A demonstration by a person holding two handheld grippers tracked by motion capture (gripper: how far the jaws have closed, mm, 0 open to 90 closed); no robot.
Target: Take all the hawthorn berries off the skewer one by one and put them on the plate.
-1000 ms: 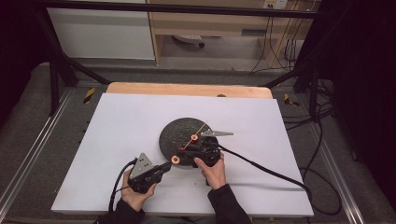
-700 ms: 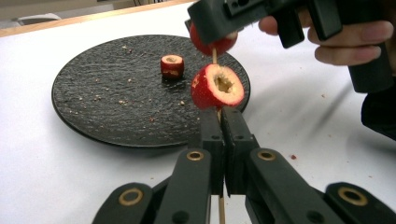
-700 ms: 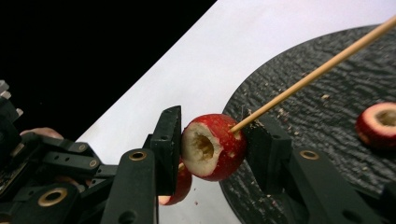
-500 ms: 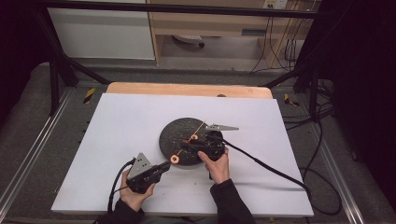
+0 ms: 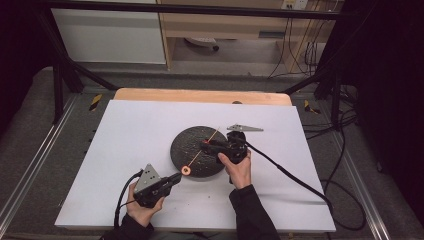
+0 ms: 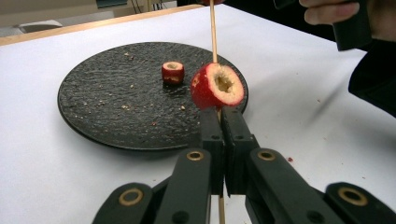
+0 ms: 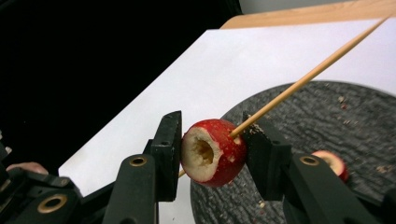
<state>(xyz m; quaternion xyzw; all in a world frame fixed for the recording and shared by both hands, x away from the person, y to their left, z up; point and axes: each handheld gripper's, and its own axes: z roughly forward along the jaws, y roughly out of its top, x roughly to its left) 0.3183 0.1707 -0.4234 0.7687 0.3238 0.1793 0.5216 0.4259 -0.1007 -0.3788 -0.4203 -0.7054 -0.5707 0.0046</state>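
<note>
A thin wooden skewer point(image 6: 213, 28) slants up over the black round plate point(image 5: 200, 165). My left gripper point(image 6: 222, 116) is shut on its lower end, at the plate's near rim point(image 5: 177, 176). A red cored fruit point(image 6: 217, 86) sits threaded on the skewer just beyond those jaws. Higher up the skewer point(image 7: 308, 74), my right gripper point(image 7: 210, 135) is shut on a second red cored fruit point(image 7: 212, 151), which the skewer runs through; this shows above the plate's middle point(image 5: 207, 144). A third, smaller fruit piece point(image 6: 173, 72) lies loose on the plate.
The plate rests on a white sheet point(image 5: 130, 135) covering a wooden table point(image 5: 200, 95). Crumbs are scattered on the plate. A black cable point(image 5: 290, 175) trails from the right gripper across the sheet to the right. Shelving and dark frame posts stand beyond the table.
The right hand has lifted and shifted slightly away from me with its fruit, over the plate. The left hand and its end of the skewer have stayed put.
</note>
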